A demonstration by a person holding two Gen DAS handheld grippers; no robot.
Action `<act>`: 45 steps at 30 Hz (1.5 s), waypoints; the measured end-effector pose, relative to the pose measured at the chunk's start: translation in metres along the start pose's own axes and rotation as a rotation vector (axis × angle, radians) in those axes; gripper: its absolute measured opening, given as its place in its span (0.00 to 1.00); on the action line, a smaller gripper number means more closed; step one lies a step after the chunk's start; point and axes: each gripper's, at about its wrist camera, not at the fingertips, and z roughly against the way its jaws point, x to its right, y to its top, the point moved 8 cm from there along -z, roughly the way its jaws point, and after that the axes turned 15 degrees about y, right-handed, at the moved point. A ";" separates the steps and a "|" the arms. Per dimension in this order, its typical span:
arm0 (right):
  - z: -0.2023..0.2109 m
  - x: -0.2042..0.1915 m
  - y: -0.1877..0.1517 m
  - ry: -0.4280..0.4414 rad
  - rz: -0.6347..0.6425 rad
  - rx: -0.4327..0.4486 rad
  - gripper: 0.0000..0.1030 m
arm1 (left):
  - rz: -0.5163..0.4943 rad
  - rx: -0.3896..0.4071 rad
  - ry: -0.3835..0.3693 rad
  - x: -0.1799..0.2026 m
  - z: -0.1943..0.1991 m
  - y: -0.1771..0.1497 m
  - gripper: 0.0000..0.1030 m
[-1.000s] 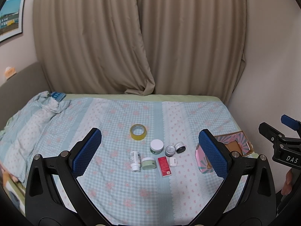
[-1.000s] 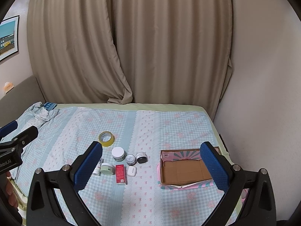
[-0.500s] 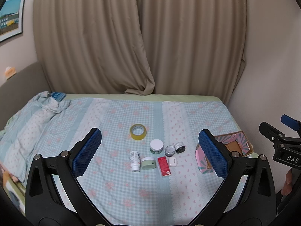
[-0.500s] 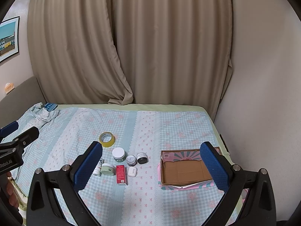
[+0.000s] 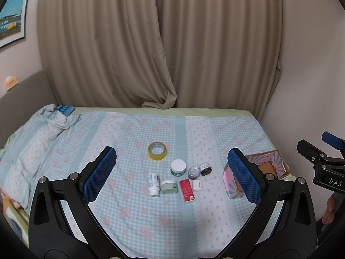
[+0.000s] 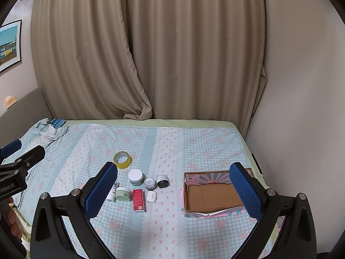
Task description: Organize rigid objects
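Small items lie grouped on the bed: a yellow tape roll (image 5: 157, 150), a white-lidded jar (image 5: 178, 167), a silver jar (image 5: 193, 172), a dark jar (image 5: 205, 168), a white bottle on its side (image 5: 154, 183), a green jar (image 5: 169, 186), a red box (image 5: 187, 190) and a white earbud case (image 5: 196, 185). An open cardboard box (image 6: 212, 194) with a pink patterned rim lies to their right. My left gripper (image 5: 172, 174) is open and empty, held above and short of the items. My right gripper (image 6: 173, 191) is open and empty, between the items and the box.
The bed has a blue checked sheet (image 6: 204, 144). A bunched quilt (image 5: 32, 138) lies at the left. Beige curtains (image 5: 159, 43) hang behind, and a wall (image 6: 301, 86) runs along the right edge of the bed.
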 end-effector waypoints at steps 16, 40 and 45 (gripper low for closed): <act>0.000 0.001 0.001 0.002 0.000 0.001 1.00 | -0.001 -0.005 -0.002 0.000 0.000 0.000 0.99; -0.104 -0.054 -0.047 -0.005 -0.100 -0.227 1.00 | -0.126 -0.252 -0.100 -0.083 -0.152 -0.020 0.99; -0.146 -0.069 -0.059 -0.019 -0.116 -0.293 1.00 | -0.216 -0.309 -0.166 -0.088 -0.222 -0.024 0.99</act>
